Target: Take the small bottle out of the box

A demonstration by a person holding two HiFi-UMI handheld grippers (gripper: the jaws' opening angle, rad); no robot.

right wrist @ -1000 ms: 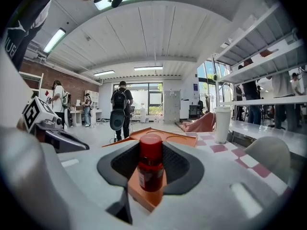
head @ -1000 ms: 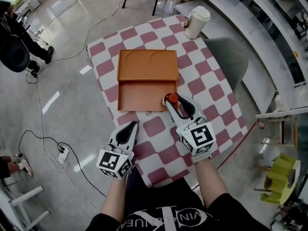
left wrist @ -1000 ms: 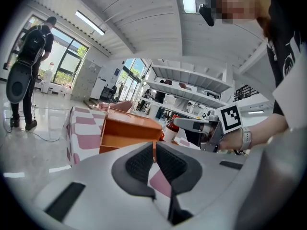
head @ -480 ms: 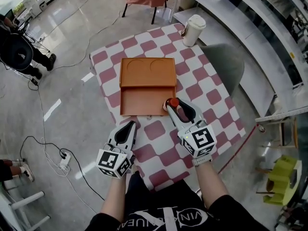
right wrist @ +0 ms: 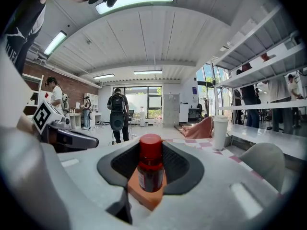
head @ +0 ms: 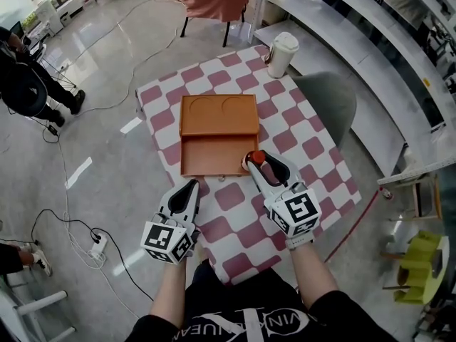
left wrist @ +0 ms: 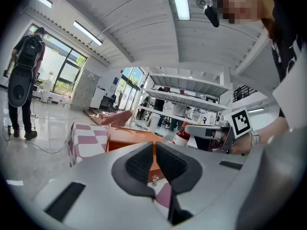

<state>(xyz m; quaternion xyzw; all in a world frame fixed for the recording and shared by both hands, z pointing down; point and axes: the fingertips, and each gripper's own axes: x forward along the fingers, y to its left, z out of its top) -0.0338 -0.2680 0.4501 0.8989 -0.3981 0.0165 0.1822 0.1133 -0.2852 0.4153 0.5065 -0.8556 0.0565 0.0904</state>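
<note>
Red-capped small bottle (right wrist: 150,167) stands upright, clamped in the right gripper (head: 256,162) over the near right corner of the orange box (head: 211,147). Left gripper (head: 193,186) pinched together, empty, further off. Clear way out looks upward, toward the person.

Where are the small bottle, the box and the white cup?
small bottle (right wrist: 150,176): right gripper view, dark body below the red cap.
box (head: 214,155): head view, bare floor of its near compartment.
white cup (head: 281,57): head view, side wall.
</note>
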